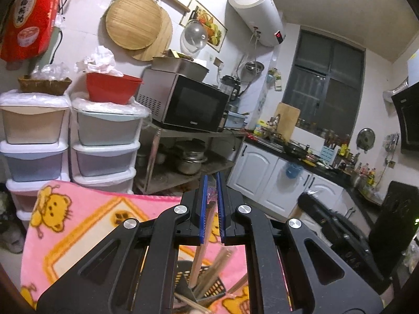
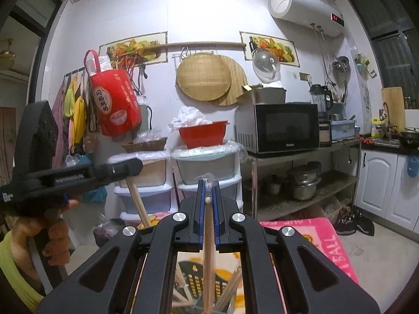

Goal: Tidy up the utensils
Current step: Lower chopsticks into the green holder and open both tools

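Left wrist view shows the left gripper (image 1: 212, 192) clamped on a wooden stick (image 1: 200, 251) above a pink blanket (image 1: 86, 225), while the right gripper (image 2: 208, 196) pinches a wrapped chopstick (image 2: 208, 248).

Each gripper is a black frame with triangular cut-outs, round silver screws at the link joints and blue pads lining its fingers: the left gripper (image 1: 212, 183) and the right gripper (image 2: 208, 187). A yellow-green sleeve (image 2: 10, 264) covers the person's arm.
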`<state>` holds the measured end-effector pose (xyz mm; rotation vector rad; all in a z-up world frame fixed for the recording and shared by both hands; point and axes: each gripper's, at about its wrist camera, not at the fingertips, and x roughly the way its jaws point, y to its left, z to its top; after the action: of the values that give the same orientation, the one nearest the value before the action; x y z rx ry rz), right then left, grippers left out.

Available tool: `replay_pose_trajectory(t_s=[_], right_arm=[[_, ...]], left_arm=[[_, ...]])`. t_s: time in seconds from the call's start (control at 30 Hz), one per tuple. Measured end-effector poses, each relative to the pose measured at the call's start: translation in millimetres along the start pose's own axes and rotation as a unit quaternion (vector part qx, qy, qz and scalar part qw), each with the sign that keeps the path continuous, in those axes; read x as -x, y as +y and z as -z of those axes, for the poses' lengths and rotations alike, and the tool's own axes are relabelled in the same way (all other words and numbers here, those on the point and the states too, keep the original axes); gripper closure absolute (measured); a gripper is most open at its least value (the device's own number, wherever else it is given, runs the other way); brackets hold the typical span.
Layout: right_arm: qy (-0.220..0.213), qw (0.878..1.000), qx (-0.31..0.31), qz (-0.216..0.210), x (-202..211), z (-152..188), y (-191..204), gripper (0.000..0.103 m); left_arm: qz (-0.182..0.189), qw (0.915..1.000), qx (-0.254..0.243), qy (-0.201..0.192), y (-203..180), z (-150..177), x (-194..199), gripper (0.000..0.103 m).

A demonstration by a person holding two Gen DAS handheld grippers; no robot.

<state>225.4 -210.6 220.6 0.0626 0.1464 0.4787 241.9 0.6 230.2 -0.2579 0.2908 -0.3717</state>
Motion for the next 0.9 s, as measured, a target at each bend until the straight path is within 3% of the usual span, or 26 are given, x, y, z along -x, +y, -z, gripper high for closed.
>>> replay_pose_trajectory(t_s=[0.37,0.9], right_arm=[[-0.013,1.0,-0.007,-0.004,-22,4,-8,0.097],[0.026,0.999,-0.026,0.011,-56,66,-12,0.097]], left_arm=[[-0.015,0.9998,-0.003,0.011,10,24,-27,0.099],[-0.025,0.998,-0.006,0.057,21,70,-55,0.099]])
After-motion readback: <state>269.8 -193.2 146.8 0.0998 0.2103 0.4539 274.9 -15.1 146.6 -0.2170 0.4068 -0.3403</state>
